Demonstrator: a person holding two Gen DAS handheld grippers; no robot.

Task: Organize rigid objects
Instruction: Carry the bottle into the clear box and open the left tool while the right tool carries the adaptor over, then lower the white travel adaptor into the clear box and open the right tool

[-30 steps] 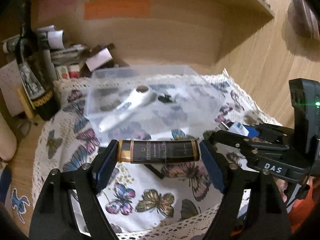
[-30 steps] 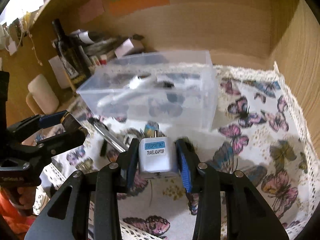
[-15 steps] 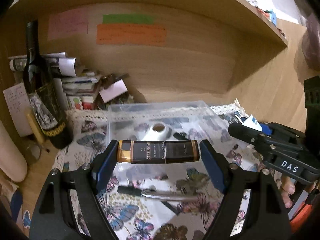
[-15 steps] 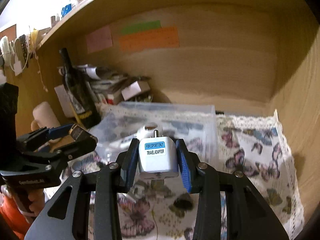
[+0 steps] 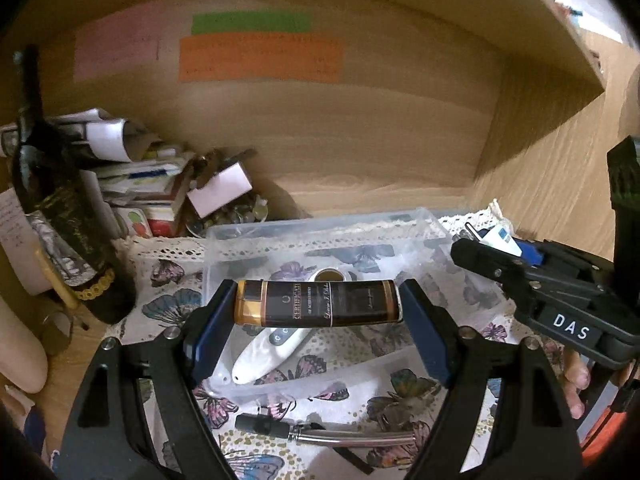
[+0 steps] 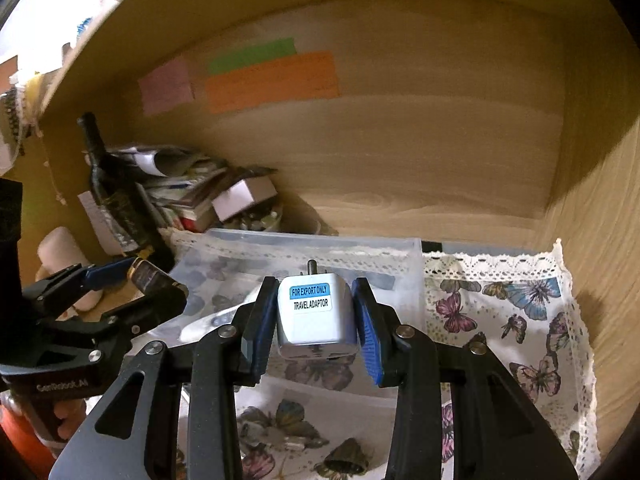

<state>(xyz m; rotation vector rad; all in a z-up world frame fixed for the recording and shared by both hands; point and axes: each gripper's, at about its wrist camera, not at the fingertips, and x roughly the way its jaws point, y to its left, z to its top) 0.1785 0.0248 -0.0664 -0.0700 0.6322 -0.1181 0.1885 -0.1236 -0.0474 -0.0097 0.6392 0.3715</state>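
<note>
Your left gripper (image 5: 318,308) pinches the stiff, likely slick dark tube (image 5: 316,304) end to end above the clear box (image 5: 432,224) at 12 o'clock, while your right gripper (image 6: 316,320) clamps the light, hard travel adaptor (image 6: 314,320) by its flat sides.

The cloth (image 6: 500,304) is white with lace edge and butterflies in blue, pink and brown. On it, the box (image 5: 320,232) is clear plastic; inside lies a white device (image 5: 272,346). Above the box, the left gripper (image 5: 318,310) has blue pads around a dark brown tube (image 5: 320,304) with one gold end. The right gripper (image 6: 316,320), also with blue pads, holds a white adaptor (image 6: 316,320) bearing a blue and white label. Behind the box, orange (image 5: 260,60), green (image 5: 251,23) and pink (image 5: 116,54) notes are on the light wood wall. Left of the box is a dark bottle (image 5: 60,216).
</note>
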